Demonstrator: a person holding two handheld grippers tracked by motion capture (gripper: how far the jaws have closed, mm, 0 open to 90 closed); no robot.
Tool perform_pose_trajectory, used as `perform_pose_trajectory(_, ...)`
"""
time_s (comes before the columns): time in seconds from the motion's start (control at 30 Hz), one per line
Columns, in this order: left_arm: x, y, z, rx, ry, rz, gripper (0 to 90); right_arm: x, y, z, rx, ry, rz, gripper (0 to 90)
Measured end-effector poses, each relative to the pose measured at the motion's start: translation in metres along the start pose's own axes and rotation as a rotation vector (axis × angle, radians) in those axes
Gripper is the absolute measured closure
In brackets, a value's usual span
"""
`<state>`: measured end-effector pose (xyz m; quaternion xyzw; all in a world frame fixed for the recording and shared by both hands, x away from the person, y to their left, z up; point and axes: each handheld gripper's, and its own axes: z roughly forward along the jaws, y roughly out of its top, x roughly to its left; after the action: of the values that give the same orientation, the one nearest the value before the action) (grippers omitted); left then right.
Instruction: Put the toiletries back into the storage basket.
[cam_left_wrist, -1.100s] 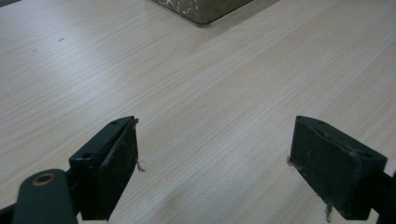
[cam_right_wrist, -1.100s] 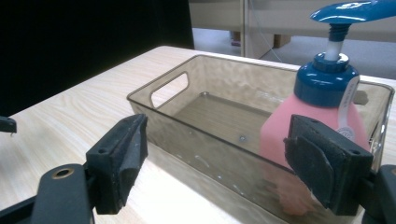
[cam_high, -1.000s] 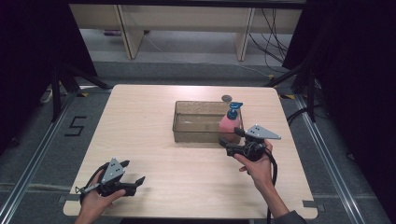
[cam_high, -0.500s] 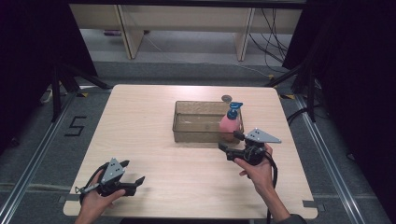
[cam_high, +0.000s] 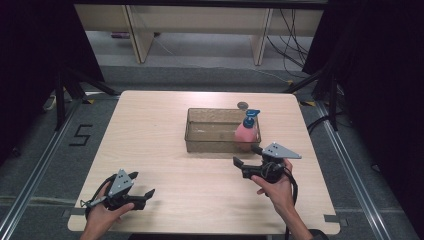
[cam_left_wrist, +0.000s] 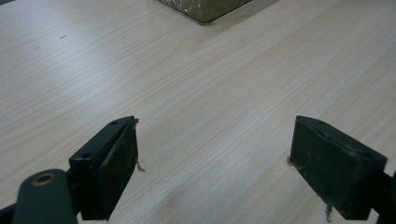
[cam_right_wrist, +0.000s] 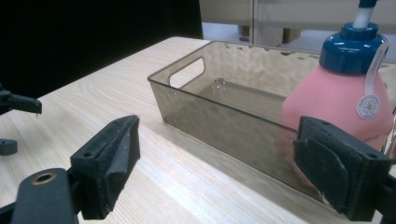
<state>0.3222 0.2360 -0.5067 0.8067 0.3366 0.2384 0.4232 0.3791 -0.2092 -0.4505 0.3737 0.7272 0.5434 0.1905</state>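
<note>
The left gripper (cam_high: 147, 194) rests low at the near left, held in the left hand (cam_high: 102, 212), its 2 jaws wide apart with nothing between them. The right gripper (cam_high: 246, 156), in the right hand (cam_high: 274, 187), has just been opening; nothing sits between its jaws.

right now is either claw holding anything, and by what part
Nothing is held. The right claw has just been opening, empty, before the pink bottle in the bin. The left claw is open over bare table.
</note>
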Motion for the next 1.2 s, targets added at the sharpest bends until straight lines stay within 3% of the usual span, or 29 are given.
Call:
perform_pose_trajectory(0.03,0.000,0.000,0.000,-0.006,-0.003,-0.005,14.9,0.004,-0.002,-0.001,0.000,0.019,0.029,15.4)
perform_pose_trajectory(0.2,0.000,0.000,0.001,-0.007,-0.001,-0.009,14.9,0.009,-0.006,-0.004,0.011,0.035,0.001,15.4)
perform_pose_trajectory(0.23,0.000,0.000,0.001,-0.010,0.000,-0.011,14.9,0.008,-0.007,-0.004,0.004,0.034,-0.031,15.4)
perform_pose_trajectory(0.27,0.000,0.000,0.001,-0.010,0.000,-0.013,14.9,0.010,-0.008,-0.004,0.006,0.046,-0.003,15.4)
perform_pose_trajectory(0.43,-0.001,0.000,0.001,-0.002,0.005,-0.001,14.9,0.014,-0.012,-0.005,0.031,0.060,-0.013,15.5)
perform_pose_trajectory(0.47,-0.001,0.000,0.001,0.000,0.006,-0.003,14.9,0.013,-0.012,-0.006,0.032,0.046,-0.047,15.5)
perform_pose_trajectory(0.57,0.000,0.000,0.001,-0.005,0.002,-0.008,14.9,0.018,-0.012,-0.008,0.046,0.061,-0.032,15.5)
perform_pose_trajectory(0.6,0.000,0.000,0.001,-0.010,0.004,-0.004,14.9,0.017,-0.012,-0.007,0.026,0.064,-0.063,15.5)
perform_pose_trajectory(0.63,0.001,0.000,0.000,-0.006,0.006,0.006,14.9,0.019,-0.012,-0.008,0.036,0.071,-0.036,15.5)
perform_pose_trajectory(0.67,-0.001,0.000,0.000,-0.014,0.005,-0.009,14.9,0.018,-0.012,-0.007,0.028,0.076,-0.059,15.5)
perform_pose_trajectory(0.77,-0.002,0.000,0.000,-0.018,-0.002,-0.001,14.9,0.020,-0.013,-0.009,0.048,0.054,-0.045,15.5)
perform_pose_trajectory(0.8,-0.002,0.000,-0.001,-0.015,-0.002,0.002,14.9,0.019,-0.013,-0.009,0.027,0.057,-0.063,15.6)
perform_pose_trajectory(0.87,-0.003,0.000,-0.001,-0.005,0.002,0.003,14.9,0.021,-0.017,-0.010,0.027,0.064,-0.025,15.6)
perform_pose_trajectory(0.9,-0.003,0.000,-0.001,-0.012,-0.004,0.001,14.9,0.019,-0.018,-0.010,0.023,0.065,-0.039,15.6)
perform_pose_trajectory(1.1,-0.003,0.000,-0.001,-0.020,-0.008,-0.003,14.9,0.021,-0.021,-0.017,0.032,0.065,0.004,15.6)
perform_pose_trajectory(1.13,-0.003,0.000,-0.001,-0.021,-0.008,-0.002,14.9,0.019,-0.022,-0.017,0.022,0.066,-0.016,15.6)
perform_pose_trajectory(1.2,-0.004,0.000,-0.001,-0.020,-0.008,-0.009,14.9,0.019,-0.023,-0.019,0.030,0.072,-0.006,15.6)
